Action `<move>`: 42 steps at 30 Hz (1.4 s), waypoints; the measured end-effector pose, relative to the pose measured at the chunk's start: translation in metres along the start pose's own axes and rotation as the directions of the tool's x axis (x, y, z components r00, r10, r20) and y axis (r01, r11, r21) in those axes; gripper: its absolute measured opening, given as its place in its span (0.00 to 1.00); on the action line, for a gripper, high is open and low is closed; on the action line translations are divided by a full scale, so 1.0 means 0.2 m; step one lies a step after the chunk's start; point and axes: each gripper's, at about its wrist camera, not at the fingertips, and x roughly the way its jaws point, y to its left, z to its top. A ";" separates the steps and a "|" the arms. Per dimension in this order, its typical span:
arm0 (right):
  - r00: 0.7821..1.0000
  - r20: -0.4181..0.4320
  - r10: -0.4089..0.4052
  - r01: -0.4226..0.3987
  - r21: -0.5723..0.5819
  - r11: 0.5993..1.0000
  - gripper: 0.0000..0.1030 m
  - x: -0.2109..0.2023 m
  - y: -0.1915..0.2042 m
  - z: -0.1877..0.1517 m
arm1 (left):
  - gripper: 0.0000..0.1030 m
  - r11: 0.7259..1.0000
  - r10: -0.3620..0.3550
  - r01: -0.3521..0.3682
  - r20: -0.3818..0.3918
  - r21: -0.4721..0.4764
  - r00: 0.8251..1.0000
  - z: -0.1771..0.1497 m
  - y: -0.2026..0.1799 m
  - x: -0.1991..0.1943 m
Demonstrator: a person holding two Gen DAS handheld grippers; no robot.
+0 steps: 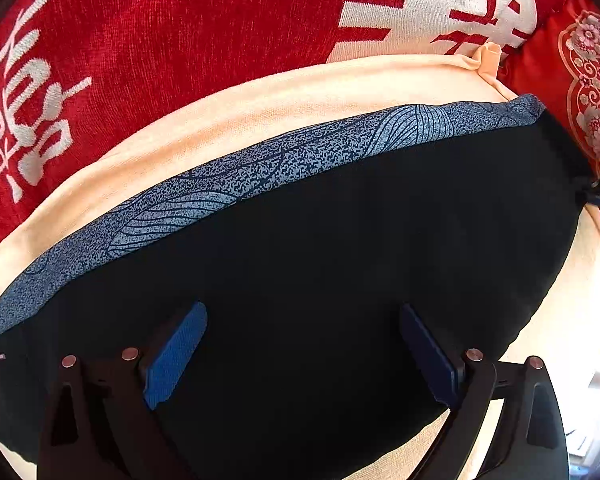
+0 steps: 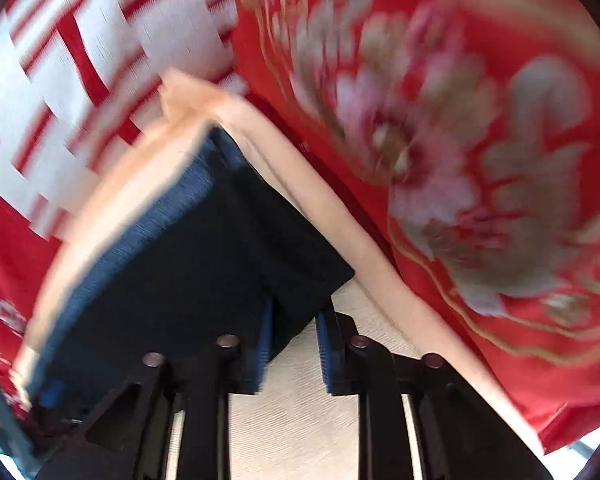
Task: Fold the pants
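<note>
Pants, dark, soft and limp, lie flat on the cream sheet over the red blanket: left claw spread wide above them, right claw part-open at a corner; probably light, so grip the patterned waistband corners.

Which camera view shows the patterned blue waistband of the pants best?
The left wrist view: the waistband runs sharp across the frame, line pattern clear, above the black pants. The right wrist view is motion-blurred and shows it only as a smeared blue strip.
</note>
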 end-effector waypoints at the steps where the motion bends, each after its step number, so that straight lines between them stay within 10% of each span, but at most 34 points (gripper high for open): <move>1: 1.000 0.021 -0.012 0.012 0.005 1.000 0.33 -0.01 0.01 -0.01 | 0.95 1.000 -0.002 0.002 -0.003 -0.007 1.000 -0.01 0.01 0.00; 4: 0.998 0.035 -0.044 0.042 0.034 0.999 0.47 -0.10 0.06 -0.05 | 0.94 1.000 0.000 0.000 -0.024 -0.023 1.000 -0.01 0.05 -0.03; 10: 0.968 -0.068 0.243 -0.238 0.070 0.969 0.47 -0.22 0.23 -0.33 | 0.94 0.993 0.004 -0.006 -0.023 -0.114 1.000 -0.10 0.33 -0.20; 21: 0.633 -0.402 0.662 -0.605 0.276 0.746 0.47 0.11 1.00 -0.94 | 0.94 0.979 0.037 -0.048 -0.058 -0.196 0.998 -0.63 0.69 -0.49; 28: 0.528 -0.479 0.702 -0.653 0.299 0.695 0.47 0.27 1.27 -1.13 | 0.94 0.928 0.060 -0.066 -0.028 -0.368 0.998 -0.69 1.06 -0.49; 31: 0.526 -0.473 0.707 -0.655 0.305 0.692 0.47 0.31 1.36 -1.16 | 0.94 0.905 0.019 -0.039 -0.052 -0.424 0.998 -0.64 1.20 -0.40; 37: 0.559 -0.442 0.701 -0.641 0.306 0.704 0.47 0.31 1.32 -1.14 | 0.94 0.943 -0.013 -0.021 -0.100 -0.333 0.995 -0.60 1.08 -0.20; 40: 0.583 -0.448 0.678 -0.594 0.334 0.732 0.08 0.37 1.33 -1.13 | 0.94 0.946 -0.002 -0.028 -0.090 -0.324 0.996 -0.66 1.09 -0.19; 42: 0.588 -0.441 0.678 -0.615 0.301 0.729 0.08 0.33 1.37 -1.10 | 0.94 0.940 -0.027 -0.007 -0.095 -0.340 0.995 -0.67 1.11 -0.22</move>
